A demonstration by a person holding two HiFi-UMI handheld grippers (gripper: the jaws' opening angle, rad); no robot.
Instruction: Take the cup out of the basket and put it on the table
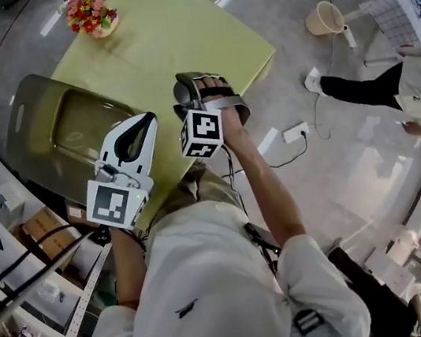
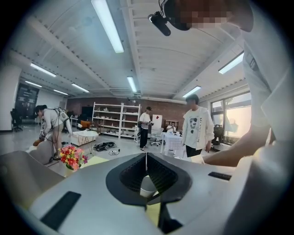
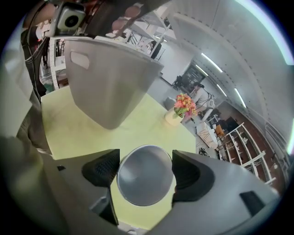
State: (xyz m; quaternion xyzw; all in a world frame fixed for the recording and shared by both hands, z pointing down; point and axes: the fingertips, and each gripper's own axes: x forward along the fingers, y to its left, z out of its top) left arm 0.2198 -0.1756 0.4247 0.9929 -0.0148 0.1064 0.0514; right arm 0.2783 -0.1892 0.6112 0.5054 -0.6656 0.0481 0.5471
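Observation:
A grey cup sits between the jaws of my right gripper, its open mouth facing the camera, and the gripper is shut on it above the yellow-green table. In the head view the right gripper is over the table's near edge, right of the olive-grey basket, and hides most of the cup. My left gripper hangs just beside it, jaws shut and empty. In the left gripper view the pale cup shows below the closed tips of the left gripper.
A vase of flowers stands at the table's far corner. The basket fills the table's left side. Shelving runs along the left. A tan bucket and a person's leg are on the floor to the right.

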